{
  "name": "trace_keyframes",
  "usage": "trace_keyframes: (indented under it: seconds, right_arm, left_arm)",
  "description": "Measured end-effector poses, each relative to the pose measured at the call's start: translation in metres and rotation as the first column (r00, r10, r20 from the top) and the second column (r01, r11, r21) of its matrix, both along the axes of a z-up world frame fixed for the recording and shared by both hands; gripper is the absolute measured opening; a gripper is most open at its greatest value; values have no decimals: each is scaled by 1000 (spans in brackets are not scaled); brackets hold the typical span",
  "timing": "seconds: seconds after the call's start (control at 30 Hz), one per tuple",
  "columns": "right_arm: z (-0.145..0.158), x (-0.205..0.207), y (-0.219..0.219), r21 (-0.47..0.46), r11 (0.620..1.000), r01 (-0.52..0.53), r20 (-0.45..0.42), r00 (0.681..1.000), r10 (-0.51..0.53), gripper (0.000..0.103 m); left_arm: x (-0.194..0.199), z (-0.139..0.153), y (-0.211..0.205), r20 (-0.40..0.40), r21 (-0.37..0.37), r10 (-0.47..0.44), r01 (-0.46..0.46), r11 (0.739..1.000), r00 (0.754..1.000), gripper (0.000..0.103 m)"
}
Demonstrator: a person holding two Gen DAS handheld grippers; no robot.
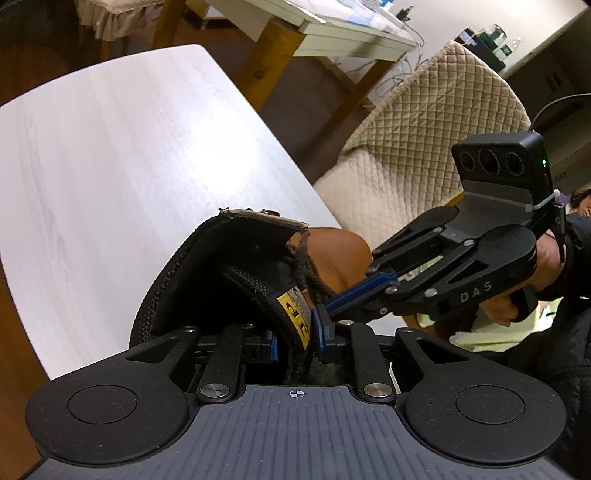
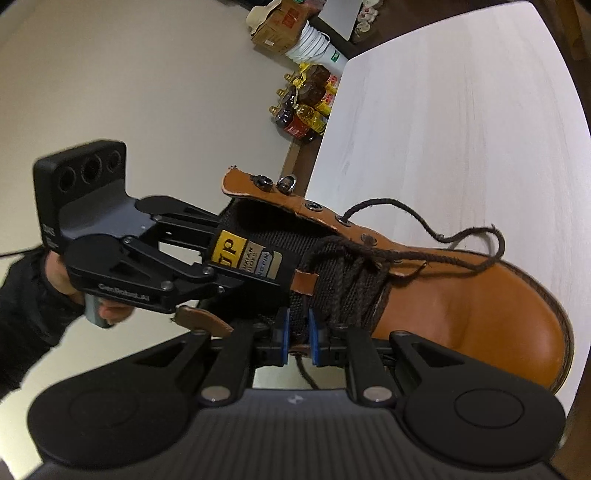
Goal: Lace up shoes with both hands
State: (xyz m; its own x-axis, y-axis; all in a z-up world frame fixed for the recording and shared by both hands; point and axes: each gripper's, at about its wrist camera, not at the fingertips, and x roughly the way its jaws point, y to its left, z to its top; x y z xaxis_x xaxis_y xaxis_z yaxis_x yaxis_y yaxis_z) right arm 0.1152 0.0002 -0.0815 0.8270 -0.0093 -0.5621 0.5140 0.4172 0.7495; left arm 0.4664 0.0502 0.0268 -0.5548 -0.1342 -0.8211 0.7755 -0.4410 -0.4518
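Observation:
A tan leather boot lies on its side on the white table, toe to the right. Its dark brown lace crosses the lower eyelets, and one loose end curls over the tabletop. My left gripper is shut on the black mesh tongue at its yellow label; in the right wrist view the left gripper comes in from the left. My right gripper sits at the boot's near edge, its blue pads closed around a lace strand that trails back under them. From the left wrist, the right gripper tip is beside the tongue.
A chair with a quilted beige cover stands just past the table's right edge. Behind it is another white table with wooden legs. Bottles, a white bucket and a cardboard box sit on the floor beyond the table's far end.

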Motion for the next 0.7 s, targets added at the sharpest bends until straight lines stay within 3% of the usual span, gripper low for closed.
trace_keyframes:
  seconds: [0.3,0.4,0.7]
  right_arm:
    - [-4,9,-2,8,1000,14,-8,1000,-14,12]
    - [-5,10,-3,20,1000,18,-20,1000,-17,3]
    - [-1,-16,2,166,986,5,33,999,-11,2]
  left_arm:
    - [-1,2,1,-21,-3,5,-5,1000,1000,15]
    - [-2,2,1,-23,-5,7,-7,1000,1000,15]
    - [-1,2,2,-12,-19,13,-13,1000,1000,19]
